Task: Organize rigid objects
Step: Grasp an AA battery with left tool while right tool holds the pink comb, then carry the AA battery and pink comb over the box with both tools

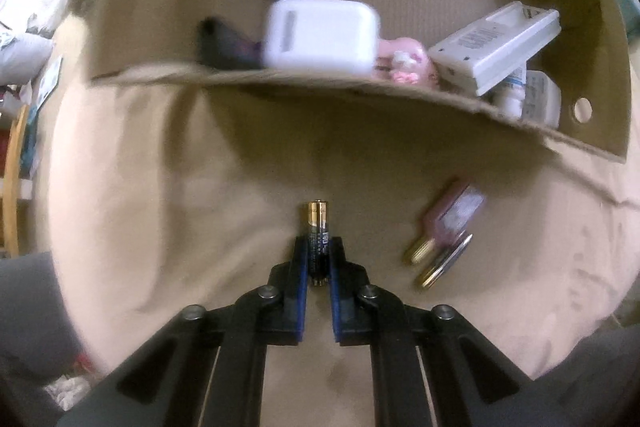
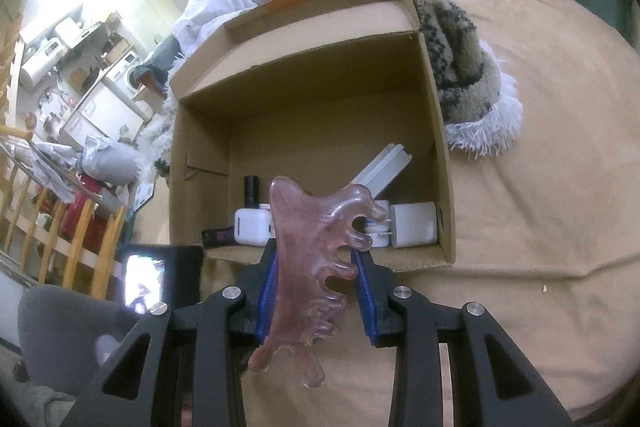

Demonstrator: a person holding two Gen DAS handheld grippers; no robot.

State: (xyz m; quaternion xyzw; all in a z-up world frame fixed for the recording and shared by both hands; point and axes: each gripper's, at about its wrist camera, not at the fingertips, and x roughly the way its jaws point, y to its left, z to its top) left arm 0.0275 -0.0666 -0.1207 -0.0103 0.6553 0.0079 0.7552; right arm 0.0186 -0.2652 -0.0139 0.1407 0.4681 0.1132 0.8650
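Cardboard box (image 2: pixel 312 131) lay open-sided on the tan bedspread (image 2: pixel 540 187); the left gripper (image 1: pixel 318 247) hovered low before it, clamping a battery (image 1: pixel 318 239), while the right gripper (image 2: pixel 316 259) pinched a pink comb-shaped scraper (image 2: pixel 308 259) upright at its mouth
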